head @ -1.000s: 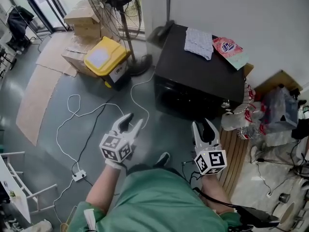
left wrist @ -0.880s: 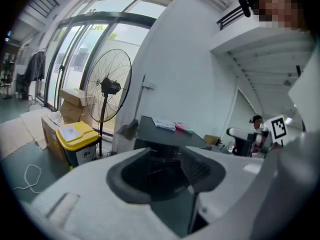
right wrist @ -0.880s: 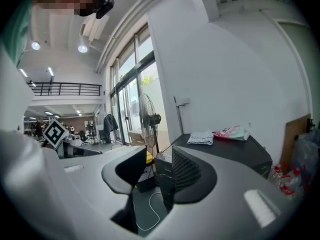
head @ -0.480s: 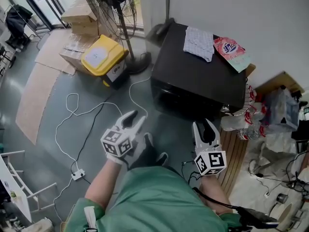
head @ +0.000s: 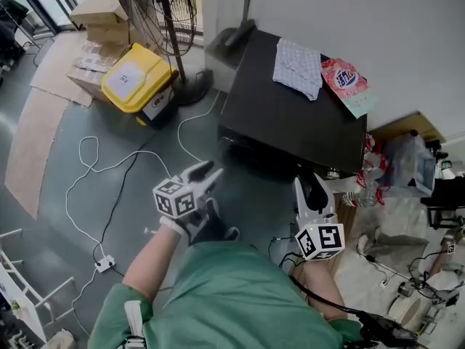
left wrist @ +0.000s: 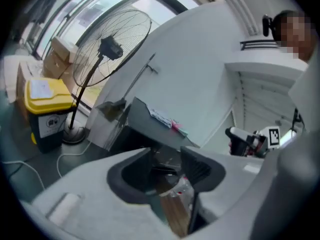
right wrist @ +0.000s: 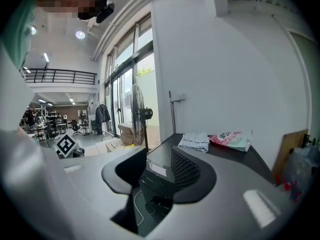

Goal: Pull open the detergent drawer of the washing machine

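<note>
The left claw (head: 205, 175), a white two-jaw tool with a marker cube, has its jaws apart with nothing between them. It points toward the front of the black box-shaped washing machine (head: 290, 118) without touching it. The right claw (head: 309, 187) is likewise spread and empty, hanging just before the machine's front right corner. The machine stands against the white wall (head: 407, 27), with a pale checked cloth (head: 298, 67) and a pink detergent pouch (head: 347, 84) lying on its top. Its front face is dark and shadowed. The detergent drawer cannot be picked out in any view, though the right gripper view shows a small white label (right wrist: 159, 170) near the upper front edge.

The step in hand looks like the approach: neither claw has reached the drawer, and it appears not yet pulled. The next move calls for finding the drawer's front lip on the upper panel and bringing one claw level to it. The jaws then close on the lip and draw straight out, away from the wall.
</note>
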`<action>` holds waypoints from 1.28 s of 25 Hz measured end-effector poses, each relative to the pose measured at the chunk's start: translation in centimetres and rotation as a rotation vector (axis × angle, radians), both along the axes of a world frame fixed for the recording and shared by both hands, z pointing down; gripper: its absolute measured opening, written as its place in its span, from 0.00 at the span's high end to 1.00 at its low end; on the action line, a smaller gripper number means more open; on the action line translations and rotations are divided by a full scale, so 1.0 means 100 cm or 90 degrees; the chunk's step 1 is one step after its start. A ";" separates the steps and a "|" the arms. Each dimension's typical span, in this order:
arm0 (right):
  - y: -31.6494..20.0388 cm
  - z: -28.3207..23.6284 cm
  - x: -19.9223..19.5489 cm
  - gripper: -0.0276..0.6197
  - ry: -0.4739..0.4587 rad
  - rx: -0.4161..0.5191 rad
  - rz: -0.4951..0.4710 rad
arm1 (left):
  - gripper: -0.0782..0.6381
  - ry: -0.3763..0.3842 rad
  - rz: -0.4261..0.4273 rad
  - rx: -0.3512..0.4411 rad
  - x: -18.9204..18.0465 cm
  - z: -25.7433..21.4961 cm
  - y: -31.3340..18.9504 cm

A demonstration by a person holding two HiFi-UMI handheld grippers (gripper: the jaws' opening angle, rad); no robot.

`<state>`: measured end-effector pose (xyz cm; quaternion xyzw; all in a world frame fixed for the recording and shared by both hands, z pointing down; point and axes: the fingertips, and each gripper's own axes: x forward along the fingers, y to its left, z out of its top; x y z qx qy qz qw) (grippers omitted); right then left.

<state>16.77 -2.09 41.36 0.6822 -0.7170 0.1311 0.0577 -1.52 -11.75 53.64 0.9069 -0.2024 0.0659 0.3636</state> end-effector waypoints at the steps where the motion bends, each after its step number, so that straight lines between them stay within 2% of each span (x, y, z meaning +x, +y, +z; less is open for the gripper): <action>1: -0.008 0.000 0.000 0.74 -0.002 -0.005 0.001 | 0.63 0.017 0.008 -0.025 0.005 0.007 -0.004; 7: -0.045 0.006 -0.002 0.74 -0.024 -0.031 0.014 | 0.62 0.085 0.047 -0.124 0.032 0.042 -0.024; 13: -0.056 0.013 0.005 0.74 -0.013 -0.045 0.029 | 0.59 0.076 0.130 -0.149 0.069 0.083 -0.037; 16: -0.052 0.018 0.009 0.74 -0.023 -0.050 0.025 | 0.57 0.065 0.152 -0.159 0.087 0.104 -0.043; 25: -0.061 0.045 0.033 0.74 -0.042 -0.080 -0.036 | 0.48 0.021 0.135 -0.181 0.135 0.150 -0.064; 32: -0.065 0.053 0.059 0.74 -0.048 -0.083 -0.094 | 0.43 0.036 0.112 -0.202 0.156 0.163 -0.066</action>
